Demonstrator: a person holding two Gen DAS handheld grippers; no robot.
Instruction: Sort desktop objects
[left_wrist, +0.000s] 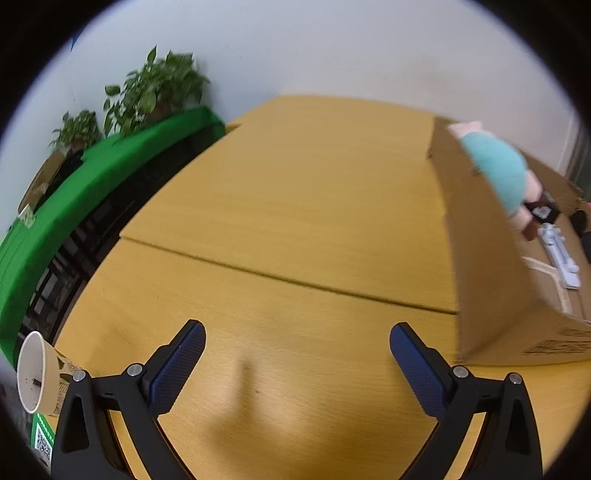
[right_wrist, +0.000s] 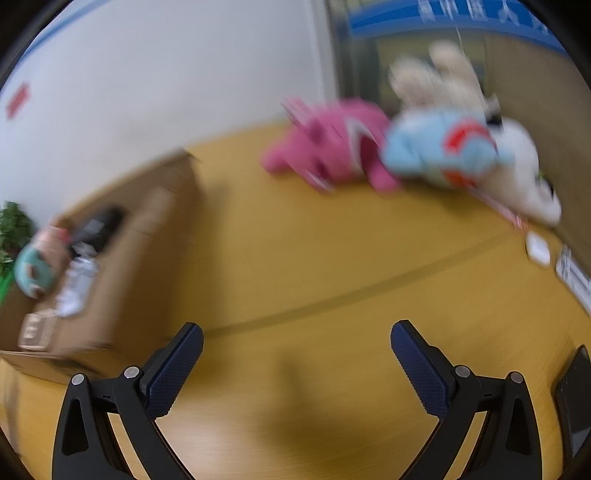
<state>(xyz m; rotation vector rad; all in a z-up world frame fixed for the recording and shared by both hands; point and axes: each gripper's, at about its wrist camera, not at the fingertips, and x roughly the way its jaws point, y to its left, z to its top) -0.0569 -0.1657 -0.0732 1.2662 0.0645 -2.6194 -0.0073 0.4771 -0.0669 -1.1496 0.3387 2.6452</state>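
Observation:
My left gripper is open and empty above the bare wooden desk. To its right stands a cardboard box holding a teal and pink plush toy and a white item. My right gripper is open and empty over the desk. Far ahead lie a pink plush, a light blue plush and a white plush. The same box is at the left, with the teal plush inside. The right view is blurred.
A paper cup lies on its side at the desk's left edge. Potted plants stand on a green-covered shelf. A small white object, a label and a dark flat device lie at the right.

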